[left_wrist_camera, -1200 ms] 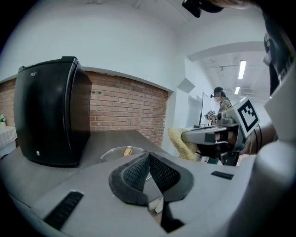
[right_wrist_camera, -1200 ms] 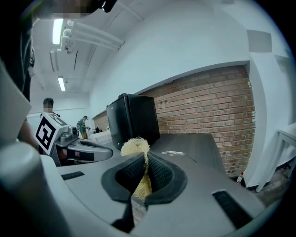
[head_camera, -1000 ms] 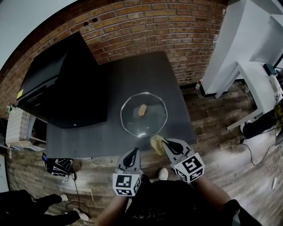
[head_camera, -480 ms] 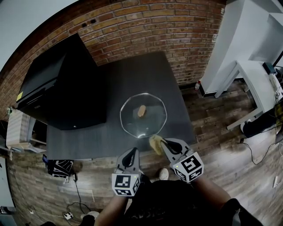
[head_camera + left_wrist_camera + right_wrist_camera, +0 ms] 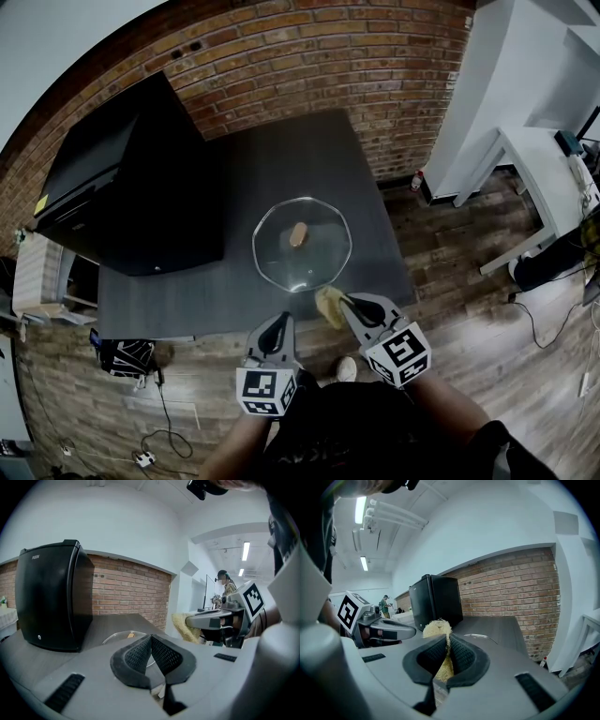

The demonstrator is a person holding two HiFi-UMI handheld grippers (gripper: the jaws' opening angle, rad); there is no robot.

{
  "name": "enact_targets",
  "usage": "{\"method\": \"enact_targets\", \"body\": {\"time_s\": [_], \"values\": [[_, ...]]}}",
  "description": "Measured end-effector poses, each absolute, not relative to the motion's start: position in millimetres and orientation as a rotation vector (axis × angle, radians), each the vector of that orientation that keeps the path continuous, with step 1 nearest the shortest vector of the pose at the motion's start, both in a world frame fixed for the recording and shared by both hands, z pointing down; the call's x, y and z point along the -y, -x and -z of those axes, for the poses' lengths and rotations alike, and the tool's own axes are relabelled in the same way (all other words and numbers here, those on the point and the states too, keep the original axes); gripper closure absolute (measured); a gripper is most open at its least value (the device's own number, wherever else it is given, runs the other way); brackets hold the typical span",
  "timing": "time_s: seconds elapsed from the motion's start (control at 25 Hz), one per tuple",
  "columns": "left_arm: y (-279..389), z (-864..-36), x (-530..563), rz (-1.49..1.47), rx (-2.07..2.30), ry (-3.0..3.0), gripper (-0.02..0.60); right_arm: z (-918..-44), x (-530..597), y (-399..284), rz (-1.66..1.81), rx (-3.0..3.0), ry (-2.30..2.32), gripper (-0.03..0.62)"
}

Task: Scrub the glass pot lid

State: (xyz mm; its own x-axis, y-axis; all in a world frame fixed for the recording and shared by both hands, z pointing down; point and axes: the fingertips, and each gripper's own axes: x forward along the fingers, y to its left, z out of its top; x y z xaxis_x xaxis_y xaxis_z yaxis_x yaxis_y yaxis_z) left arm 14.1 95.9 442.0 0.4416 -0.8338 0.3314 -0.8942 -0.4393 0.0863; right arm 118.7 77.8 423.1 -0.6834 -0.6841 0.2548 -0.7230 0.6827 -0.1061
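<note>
A round glass pot lid (image 5: pixel 302 244) with a tan knob (image 5: pixel 298 234) lies flat on the dark table (image 5: pixel 281 159). Just past the table's near edge my right gripper (image 5: pixel 339 303) is shut on a yellow loofah scrubber (image 5: pixel 327 306), short of the lid's rim. In the right gripper view the scrubber (image 5: pixel 438 629) sticks up between the closed jaws. My left gripper (image 5: pixel 284 323) is shut with nothing in it, below the table's front edge. In the left gripper view the lid (image 5: pixel 123 637) shows low ahead and the right gripper with its scrubber (image 5: pixel 186 626) is at the right.
A black mini fridge (image 5: pixel 122 183) fills the table's left side. A brick wall (image 5: pixel 375 56) runs behind. White furniture (image 5: pixel 525 103) stands at the right on the wood floor (image 5: pixel 469 281). A person (image 5: pixel 227 582) stands far off in the room.
Both grippers stay almost still. The view has shifted slightly, so the lid sits a little further left in the frame.
</note>
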Motion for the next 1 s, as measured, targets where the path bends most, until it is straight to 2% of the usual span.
{"method": "enact_targets", "body": {"time_s": [1.0], "values": [[-6, -438, -109, -0.332, 1.535, -2.430, 0.548, -421, -87, -111, -0.290, 2.711, -1.121, 0.569]]}}
